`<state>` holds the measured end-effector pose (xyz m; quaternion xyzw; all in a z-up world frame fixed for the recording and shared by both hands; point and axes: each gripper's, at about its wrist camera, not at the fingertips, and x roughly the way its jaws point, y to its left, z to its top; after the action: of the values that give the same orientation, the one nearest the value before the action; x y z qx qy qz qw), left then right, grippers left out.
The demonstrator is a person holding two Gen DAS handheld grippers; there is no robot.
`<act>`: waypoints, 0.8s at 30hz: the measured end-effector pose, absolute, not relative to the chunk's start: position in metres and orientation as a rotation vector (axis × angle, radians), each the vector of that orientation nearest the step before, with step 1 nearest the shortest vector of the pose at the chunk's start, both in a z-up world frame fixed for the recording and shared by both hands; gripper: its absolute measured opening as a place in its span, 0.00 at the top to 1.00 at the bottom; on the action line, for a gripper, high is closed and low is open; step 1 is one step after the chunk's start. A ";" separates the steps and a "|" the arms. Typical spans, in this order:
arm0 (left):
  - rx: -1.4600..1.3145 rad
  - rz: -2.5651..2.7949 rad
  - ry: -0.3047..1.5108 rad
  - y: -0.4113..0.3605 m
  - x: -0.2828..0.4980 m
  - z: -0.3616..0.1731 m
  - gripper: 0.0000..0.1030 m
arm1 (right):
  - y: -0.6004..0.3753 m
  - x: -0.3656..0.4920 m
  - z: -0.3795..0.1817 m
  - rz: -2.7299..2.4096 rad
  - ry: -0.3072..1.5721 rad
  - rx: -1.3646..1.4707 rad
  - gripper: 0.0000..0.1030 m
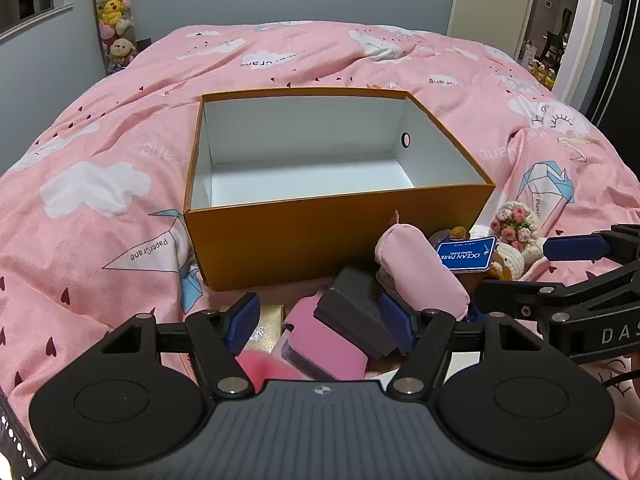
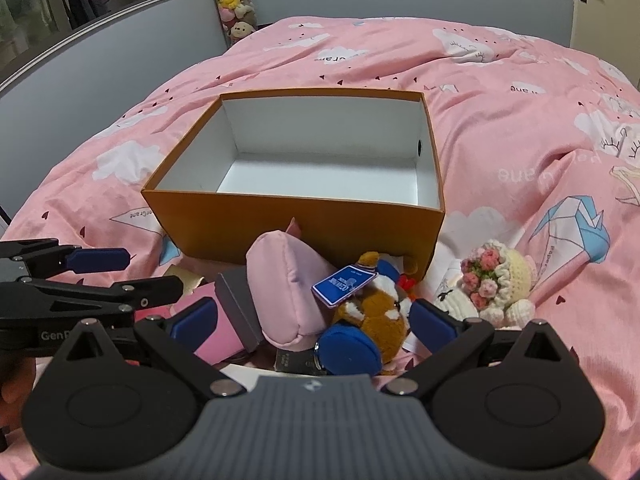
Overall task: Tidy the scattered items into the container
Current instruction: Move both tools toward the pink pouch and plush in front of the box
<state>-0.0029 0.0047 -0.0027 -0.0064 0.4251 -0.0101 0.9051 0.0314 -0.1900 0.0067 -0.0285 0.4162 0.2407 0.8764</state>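
Starting with the pile at six o'clock of the orange box (image 1: 336,236) (empty so far), both released hand-held grippers hover: left hand-held gripper (image 1: 320,320) straddles the grey-and-pink case (image 1: 352,312), right hand-held gripper (image 2: 316,320) the brown plush toy (image 2: 376,316). Close squarely, then lift clear of the rim.

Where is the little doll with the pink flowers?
The crochet doll lies on the pink bedspread, at the right of the right wrist view, beside the orange box's near right corner.
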 end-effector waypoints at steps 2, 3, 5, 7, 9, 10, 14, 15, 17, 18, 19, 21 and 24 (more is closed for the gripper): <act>-0.011 -0.018 0.877 0.005 -0.003 -0.003 0.23 | -0.190 0.031 0.007 0.501 0.869 -0.060 0.01; -0.010 -0.016 0.877 0.005 -0.003 -0.003 0.23 | -0.190 0.032 0.006 0.501 0.869 -0.061 0.01; -0.007 -0.012 0.878 0.005 -0.003 -0.003 0.23 | -0.190 0.032 0.006 0.500 0.870 -0.061 0.01; -0.007 -0.010 0.882 0.005 -0.002 -0.003 0.23 | -0.190 0.032 0.006 0.502 0.870 -0.060 0.01; -0.010 -0.008 0.886 0.006 -0.002 -0.004 0.23 | -0.190 0.031 0.006 0.502 0.871 -0.057 0.01; -0.010 -0.007 0.887 0.006 -0.002 -0.004 0.23 | -0.190 0.031 0.005 0.502 0.871 -0.055 0.01; -0.007 -0.010 0.889 0.006 -0.002 -0.004 0.23 | -0.192 0.032 0.004 0.506 0.873 -0.043 0.01; -0.006 -0.011 0.890 0.006 -0.002 -0.004 0.23 | -0.193 0.032 0.004 0.507 0.875 -0.041 0.01; -0.008 -0.019 0.893 0.007 -0.002 -0.003 0.24 | -0.193 0.032 0.003 0.510 0.876 -0.039 0.01; -0.008 -0.023 0.894 0.007 -0.002 -0.003 0.24 | -0.193 0.032 0.004 0.511 0.876 -0.038 0.01; -0.007 -0.027 0.896 0.008 -0.002 -0.003 0.24 | -0.193 0.032 0.004 0.511 0.875 -0.037 0.01; -0.007 -0.032 0.899 0.010 -0.002 -0.003 0.26 | -0.195 0.033 0.005 0.511 0.873 -0.034 0.01; -0.007 -0.037 0.903 0.013 -0.001 -0.002 0.28 | -0.200 0.035 0.008 0.509 0.865 -0.026 0.03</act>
<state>-0.0006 0.0134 -0.0016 -0.0036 0.4363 -0.0180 0.8996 0.0350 -0.1997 0.0075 -0.0123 0.4144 0.2441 0.8766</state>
